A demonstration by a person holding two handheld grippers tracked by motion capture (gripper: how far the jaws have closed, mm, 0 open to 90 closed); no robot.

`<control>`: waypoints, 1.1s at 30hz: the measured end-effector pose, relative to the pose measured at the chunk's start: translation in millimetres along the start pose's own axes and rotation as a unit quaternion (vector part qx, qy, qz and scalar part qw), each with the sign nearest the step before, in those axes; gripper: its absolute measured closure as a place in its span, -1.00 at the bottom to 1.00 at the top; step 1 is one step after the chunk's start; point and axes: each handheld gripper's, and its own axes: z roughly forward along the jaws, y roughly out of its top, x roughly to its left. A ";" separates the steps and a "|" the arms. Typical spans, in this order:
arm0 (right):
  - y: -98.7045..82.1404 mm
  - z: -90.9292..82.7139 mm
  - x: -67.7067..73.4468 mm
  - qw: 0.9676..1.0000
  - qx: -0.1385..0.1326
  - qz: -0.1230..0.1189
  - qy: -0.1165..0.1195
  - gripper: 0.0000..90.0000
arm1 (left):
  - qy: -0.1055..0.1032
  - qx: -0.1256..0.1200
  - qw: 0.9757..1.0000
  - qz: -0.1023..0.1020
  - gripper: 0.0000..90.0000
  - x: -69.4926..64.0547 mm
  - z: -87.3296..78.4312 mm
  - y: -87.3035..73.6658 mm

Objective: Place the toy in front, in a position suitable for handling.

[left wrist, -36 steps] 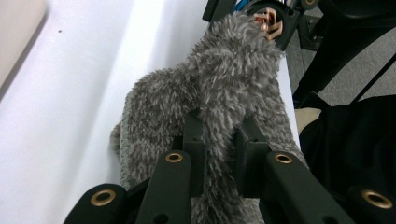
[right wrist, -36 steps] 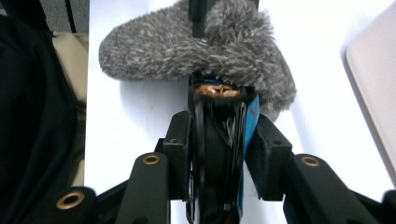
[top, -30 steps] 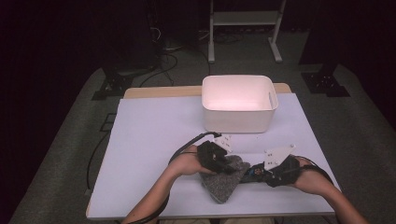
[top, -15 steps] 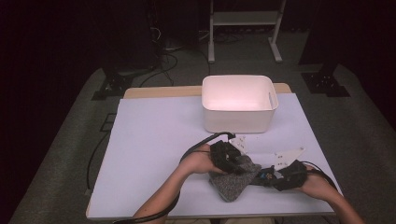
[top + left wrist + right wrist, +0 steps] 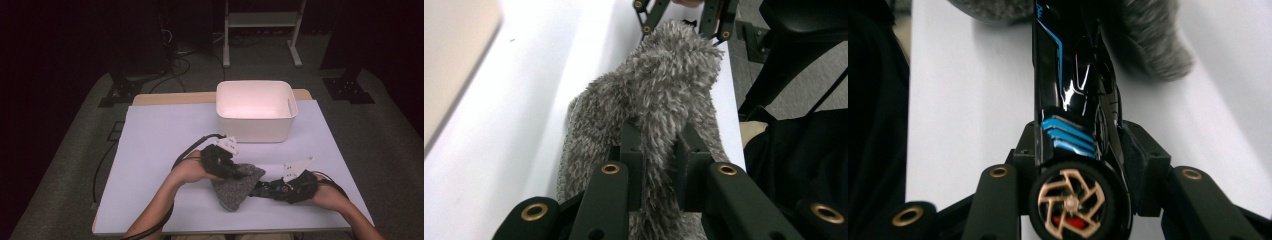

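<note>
Nearest the person, the right gripper (image 5: 265,189) had come down since a second before and now lay low over the bench (image 5: 160,150), nose toward the middle. Its fingers (image 5: 1143,155) had just been opening a little, yet a glossy black toy car (image 5: 1073,75) with blue stripes sat between them, gold wheel toward the camera. They seemed still to be grasping it by the sides, though how firmly was hard to judge from that angle. The car's front end reached right up to the fuzzy grey cloth (image 5: 235,187).

That cloth rested on the bench between the two hands, one edge gathered and pulled up. The left gripper (image 5: 227,167) had shifted across and risen slightly, its fingers (image 5: 631,150) clenched on a fold of the pile (image 5: 664,75).

To my eye this meant the cloth was being held up so the car could go under or into it – a wrapping not yet done.

Beyond both hands the white tub (image 5: 255,127) stood well apart at the far edge.
</note>
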 end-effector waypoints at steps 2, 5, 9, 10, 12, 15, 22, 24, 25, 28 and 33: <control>3.3 3.1 0.5 1.000 -0.009 0.001 0.007 0.26 | 0.007 -0.003 1.000 -0.003 0.73 0.8 -9.9 -4.9; 14.4 9.1 2.2 1.000 -0.018 -0.006 0.015 0.26 | 0.020 -0.005 1.000 -0.004 0.73 0.5 -24.7 -10.9; 33.4 20.4 2.6 0.999 -0.031 -0.021 0.023 0.26 | 0.034 -0.003 0.999 -0.009 0.73 -3.0 -44.3 -21.7; 38.1 24.4 2.9 0.999 -0.030 -0.025 0.024 0.26 | 0.037 0.001 0.999 -0.010 0.73 -4.2 -47.8 -25.1; 45.8 33.6 2.4 0.999 -0.035 -0.026 0.032 0.26 | 0.038 0.008 0.999 -0.011 0.73 -6.1 -52.5 -31.6; 56.7 45.9 3.3 0.998 -0.038 -0.032 0.040 0.26 | 0.039 0.013 0.999 -0.019 0.73 -7.0 -52.7 -39.5; 74.4 62.8 4.8 0.997 -0.034 -0.048 0.054 0.26 | 0.026 0.029 0.999 -0.017 0.69 -7.3 -41.4 -44.1; 73.8 64.4 4.6 0.997 -0.028 -0.051 0.053 0.26 | 0.024 0.037 0.999 -0.015 0.69 -7.2 -34.3 -43.7; 72.4 64.7 4.8 0.997 -0.023 -0.051 0.051 0.26 | 0.022 0.045 0.999 -0.010 0.69 -6.9 -30.5 -43.2; 67.0 64.5 4.1 0.998 -0.026 -0.041 0.051 0.26 | 0.023 0.060 0.998 -0.005 0.69 -7.9 -21.1 -41.4; 62.1 58.6 5.6 0.998 -0.031 -0.035 0.044 0.26 | 0.025 0.060 0.998 -0.003 0.69 -8.2 -19.2 -39.6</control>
